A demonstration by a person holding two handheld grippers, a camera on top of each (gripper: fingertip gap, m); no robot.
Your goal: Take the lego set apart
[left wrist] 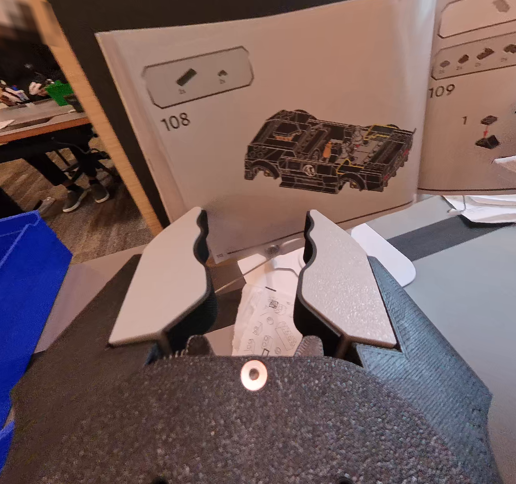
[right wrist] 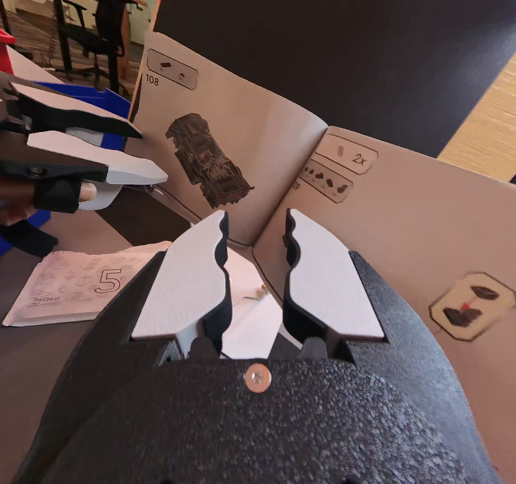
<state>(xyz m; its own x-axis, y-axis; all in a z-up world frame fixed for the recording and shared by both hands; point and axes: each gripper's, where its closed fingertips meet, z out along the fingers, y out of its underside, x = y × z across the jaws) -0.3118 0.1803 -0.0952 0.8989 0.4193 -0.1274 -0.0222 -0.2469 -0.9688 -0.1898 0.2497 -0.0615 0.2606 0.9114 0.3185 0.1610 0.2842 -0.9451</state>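
**Both grippers empty before an open instruction booklet**

The surface is a grey table [left wrist: 460, 275] with a darker band across it. An instruction booklet [left wrist: 293, 101] stands open on a white stand [left wrist: 385, 252], backed by a dark panel [right wrist: 335, 37]. Its left page pictures a black car model; the right page runs out of frame in the left wrist view. A white paper bag [right wrist: 69, 289] printed with outlines of bricks lies flat on the table, in front of the booklet. A blue bin [left wrist: 25, 289] sits at the table's left edge. Beyond it the room shows patterned carpet, other desks and a black office chair [right wrist: 95, 23]; a seated person's legs and shoes [left wrist: 83, 194] appear under a far desk.

The left gripper [left wrist: 255, 216] and right gripper [right wrist: 257, 216] each hover in front of the booklet with fingers spread wide, gripping nothing.

No actual lego model appears in either view, only its printed picture. Loose papers [left wrist: 488, 208] at the right are blurred and cropped.
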